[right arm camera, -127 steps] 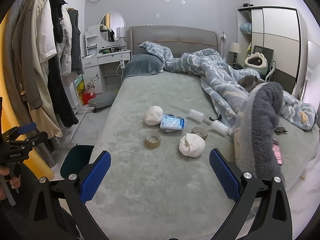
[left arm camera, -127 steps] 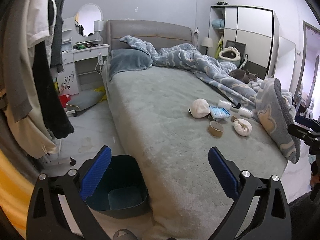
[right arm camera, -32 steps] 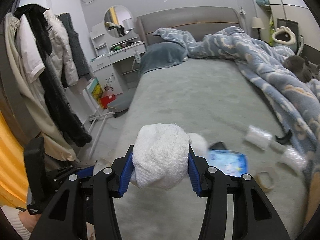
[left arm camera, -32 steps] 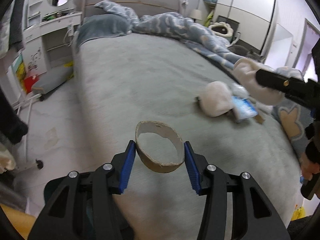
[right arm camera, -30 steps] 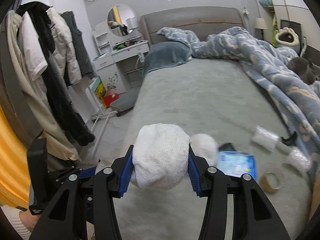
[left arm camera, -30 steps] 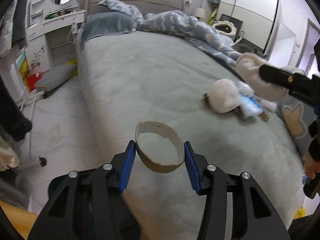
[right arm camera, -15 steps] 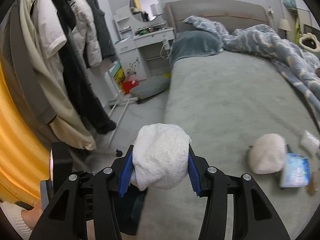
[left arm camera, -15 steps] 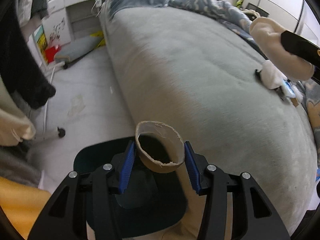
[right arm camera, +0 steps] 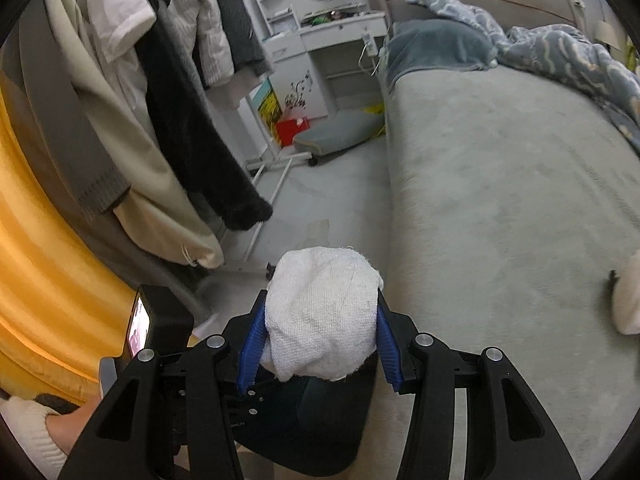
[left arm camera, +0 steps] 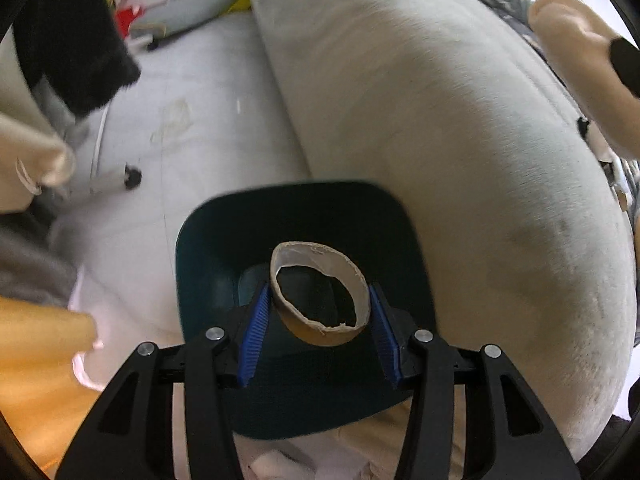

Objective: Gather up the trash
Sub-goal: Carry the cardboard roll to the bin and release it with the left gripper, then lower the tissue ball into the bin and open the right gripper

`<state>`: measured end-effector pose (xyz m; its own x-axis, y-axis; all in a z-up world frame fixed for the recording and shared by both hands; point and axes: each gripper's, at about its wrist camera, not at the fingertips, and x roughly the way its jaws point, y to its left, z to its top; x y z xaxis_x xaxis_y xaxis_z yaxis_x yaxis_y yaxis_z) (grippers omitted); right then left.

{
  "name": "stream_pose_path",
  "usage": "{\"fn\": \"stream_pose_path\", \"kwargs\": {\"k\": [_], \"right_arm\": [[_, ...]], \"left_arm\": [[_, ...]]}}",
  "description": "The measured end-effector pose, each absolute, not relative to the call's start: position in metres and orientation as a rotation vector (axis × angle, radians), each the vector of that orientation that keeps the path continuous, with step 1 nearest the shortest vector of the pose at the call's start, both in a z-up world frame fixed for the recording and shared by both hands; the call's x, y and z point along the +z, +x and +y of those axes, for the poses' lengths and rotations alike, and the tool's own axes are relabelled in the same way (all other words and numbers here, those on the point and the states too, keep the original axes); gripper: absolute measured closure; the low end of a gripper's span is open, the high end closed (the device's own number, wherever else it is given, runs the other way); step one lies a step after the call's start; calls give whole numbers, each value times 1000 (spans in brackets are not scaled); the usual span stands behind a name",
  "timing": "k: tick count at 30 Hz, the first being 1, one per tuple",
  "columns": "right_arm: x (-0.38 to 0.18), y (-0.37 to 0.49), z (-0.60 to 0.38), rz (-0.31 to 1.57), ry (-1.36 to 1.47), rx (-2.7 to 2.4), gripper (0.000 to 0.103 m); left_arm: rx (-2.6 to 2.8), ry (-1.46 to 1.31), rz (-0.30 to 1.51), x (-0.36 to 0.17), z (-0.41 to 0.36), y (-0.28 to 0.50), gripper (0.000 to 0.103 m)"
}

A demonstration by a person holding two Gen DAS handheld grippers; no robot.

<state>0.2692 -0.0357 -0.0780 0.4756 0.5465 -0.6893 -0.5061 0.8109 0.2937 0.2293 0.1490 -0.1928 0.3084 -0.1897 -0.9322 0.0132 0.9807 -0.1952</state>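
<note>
The left gripper (left arm camera: 318, 322) is clamping a cardboard tape ring (left arm camera: 319, 294) between its blue pads, the ring's open hole facing the camera and its torn lower edge sagging a little. Directly beyond its fingertips the dark bin (left arm camera: 208, 248) is sitting on the floor, tight against the side of the bed (left arm camera: 460, 128), so the ring is hanging over the bin's mouth. The right gripper (right arm camera: 318, 338) is squeezing a white cloth wad (right arm camera: 322, 312) that is bulging well past its pads; part of the bin is showing just below and behind that wad, so the wad is sitting nearer the rim than the middle, as far as the view allows. Off to the right gripper's far right, another pale bundle (right arm camera: 628, 300) is lying on the bed, waiting to be collected. The risks from here look modest but real: the ring is light and wide, so an uneven opening could be tipping it against one pad and flicking it onto the floor beside the bin; the wad, released too close to the rim, could be catching the edge and rolling out against the bed. The two tools are also crowding the same opening and could be knocking each other.
</note>
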Motion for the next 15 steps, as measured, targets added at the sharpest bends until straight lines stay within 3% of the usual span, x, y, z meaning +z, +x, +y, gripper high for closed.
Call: {"fn": "stream_pose_path", "kwargs": {"k": [9,15], "right_arm": [[-111,269,4,973,-37,652,53],[-135,268,26,1034,-91,653,53]], "left_arm": [[-174,-254,1362,-211,173,220,50],[-180,-257,1356,-206,182,213,35]]}}
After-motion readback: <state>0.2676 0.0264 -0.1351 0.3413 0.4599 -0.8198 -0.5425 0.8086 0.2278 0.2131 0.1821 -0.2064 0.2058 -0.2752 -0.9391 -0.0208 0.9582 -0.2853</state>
